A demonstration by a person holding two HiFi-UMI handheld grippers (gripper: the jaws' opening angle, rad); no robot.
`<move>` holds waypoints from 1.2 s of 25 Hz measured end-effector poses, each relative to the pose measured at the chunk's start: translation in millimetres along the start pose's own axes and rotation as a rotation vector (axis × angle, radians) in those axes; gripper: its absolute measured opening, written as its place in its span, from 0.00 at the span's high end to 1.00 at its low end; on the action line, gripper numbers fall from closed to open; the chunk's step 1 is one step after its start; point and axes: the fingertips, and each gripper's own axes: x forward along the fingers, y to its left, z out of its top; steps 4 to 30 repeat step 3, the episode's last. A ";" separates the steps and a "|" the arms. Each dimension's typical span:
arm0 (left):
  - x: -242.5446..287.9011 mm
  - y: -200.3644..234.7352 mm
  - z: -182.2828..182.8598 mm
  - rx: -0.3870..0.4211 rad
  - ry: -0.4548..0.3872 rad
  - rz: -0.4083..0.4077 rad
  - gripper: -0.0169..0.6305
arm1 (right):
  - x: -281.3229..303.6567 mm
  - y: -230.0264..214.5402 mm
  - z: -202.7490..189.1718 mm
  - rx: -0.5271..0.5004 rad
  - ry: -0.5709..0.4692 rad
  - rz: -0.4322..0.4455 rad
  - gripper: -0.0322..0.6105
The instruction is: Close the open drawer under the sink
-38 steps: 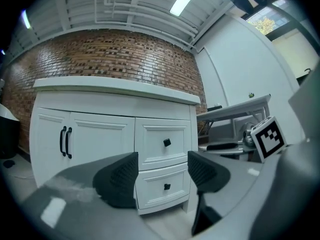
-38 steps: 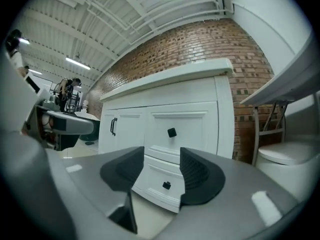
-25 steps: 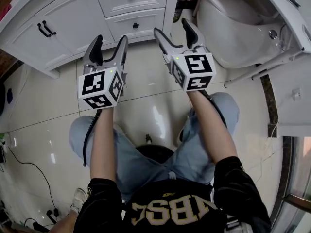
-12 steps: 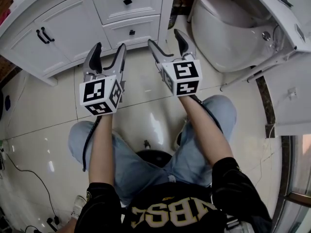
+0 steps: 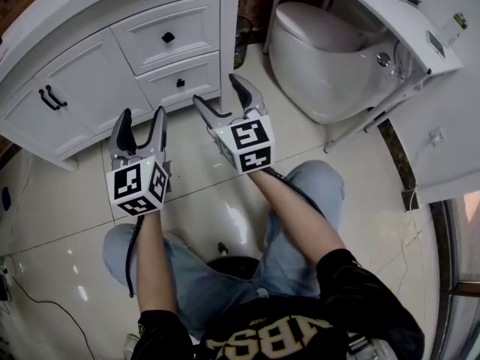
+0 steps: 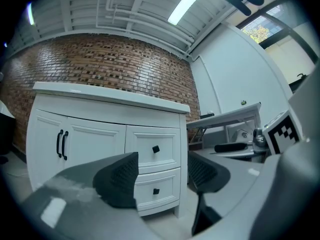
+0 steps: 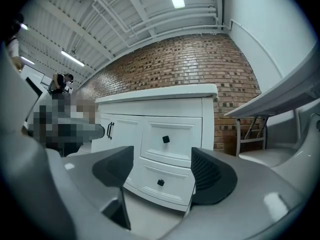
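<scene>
Two tongs: the left tongs [image 5: 141, 118] and the right tongs [image 5: 219, 92] are held over the glossy tiled floor [image 5: 217, 193]. Both point at the cabinet [image 5: 90, 77] and stay well apart from it. Each pair has its jaws spread and pinches nothing (only the cabinet front shows through the gap).
Task's thing, place: two stacked drawers, an upper drawer [image 5: 166, 34] and a lower drawer [image 5: 180, 81]. They fill the right-hand column of the white cabinet at the far left of the scene. Above them is its white worktop [image 5: 82, 2], and double doors [image 5: 64, 88] stand to their left. No basin shows in any view.
Task's thing, look: white panelled fronts, each with one small black square knob at its centre. The lower drawer is the shallower of the two.
Progress: both fronts appear flush with the cabinet frame, with no dark gap or jutting edge in any view. Neither drawer looks open, so the closing seems done.
Left to do: probably nothing, unless a light push is wanted to confirm the lower front is seated.
Surroundings: a white toilet [image 5: 322, 58] stands to the right of the cabinet.
</scene>
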 end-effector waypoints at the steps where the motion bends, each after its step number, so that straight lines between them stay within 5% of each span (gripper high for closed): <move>1: -0.2 1.5 -0.3 -0.001 0.002 0.005 0.50 | 1.8 0.8 -0.3 0.004 0.000 0.005 0.40; 30: -0.2 4.2 -0.5 -0.001 0.006 0.013 0.50 | 5.4 1.8 -0.3 0.013 0.000 0.015 0.40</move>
